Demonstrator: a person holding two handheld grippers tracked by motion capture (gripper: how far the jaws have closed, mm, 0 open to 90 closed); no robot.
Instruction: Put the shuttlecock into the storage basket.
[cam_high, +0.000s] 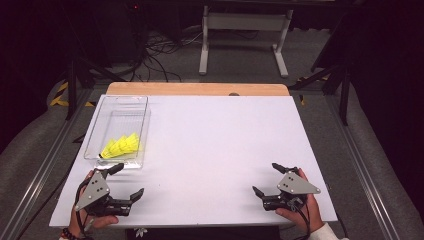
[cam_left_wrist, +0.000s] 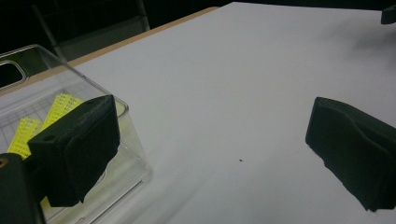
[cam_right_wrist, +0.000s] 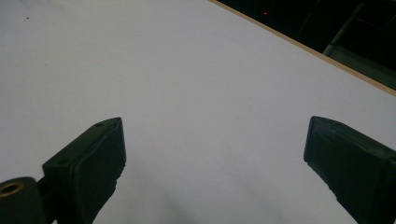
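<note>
A clear plastic box (cam_high: 118, 112) sits at the left of the white table (cam_high: 210, 145), holding several yellow pieces (cam_high: 121, 145) near its front end. My left gripper (cam_high: 130, 181) rests near the table's front left corner, just in front of the box, open and empty. In the left gripper view its left jaw overlaps the clear box (cam_left_wrist: 130, 140) with the yellow pieces (cam_left_wrist: 60, 108) behind it. My right gripper (cam_high: 267, 179) lies at the front right, open, with bare white table (cam_right_wrist: 205, 93) between its jaws.
The table has a wooden strip (cam_high: 197, 89) along its far edge. Beyond it are a white frame's legs (cam_high: 242, 40) and cables (cam_high: 160, 50) on a dark floor. Metal rails run along both sides of the table.
</note>
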